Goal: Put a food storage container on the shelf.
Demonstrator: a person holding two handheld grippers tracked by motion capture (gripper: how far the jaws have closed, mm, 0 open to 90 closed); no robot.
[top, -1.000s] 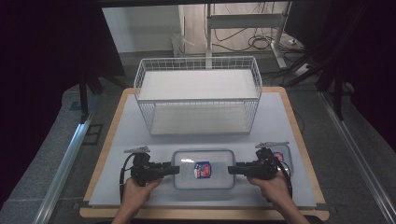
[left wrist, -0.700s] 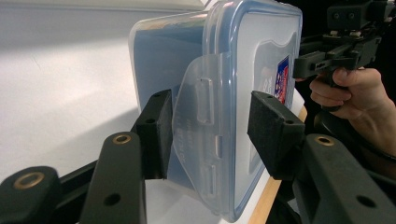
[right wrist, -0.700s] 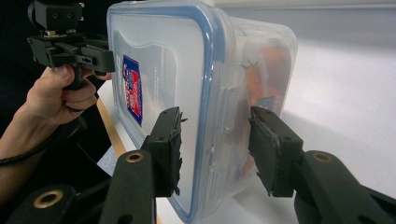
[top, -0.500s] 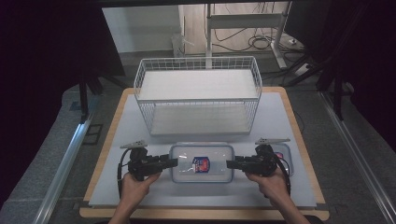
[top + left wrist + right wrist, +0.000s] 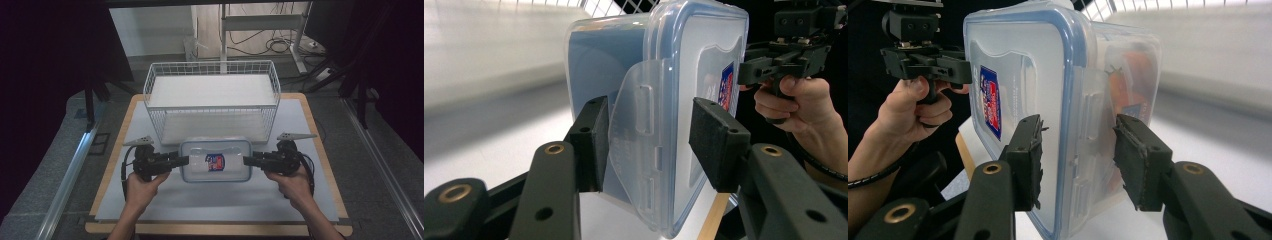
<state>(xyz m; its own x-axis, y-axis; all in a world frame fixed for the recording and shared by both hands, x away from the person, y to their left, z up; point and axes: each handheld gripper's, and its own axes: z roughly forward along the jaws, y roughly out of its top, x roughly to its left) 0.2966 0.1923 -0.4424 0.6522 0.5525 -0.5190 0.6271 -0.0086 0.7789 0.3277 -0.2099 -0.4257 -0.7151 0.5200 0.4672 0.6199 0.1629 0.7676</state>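
Near the front edge of the surface (image 5: 220, 210), two hands grip the tools: the left gripper (image 5: 184, 160) and the right gripper (image 5: 248, 161) each clamp an end of a clear plastic box (image 5: 216, 160) with a blue-rimmed lid and a sticker on top. On each side the fingers (image 5: 596, 142) stand partly open, pressed on the box's end clasp, holding it between them above the surface. Just beyond the box stands a white wire basket (image 5: 212, 100).
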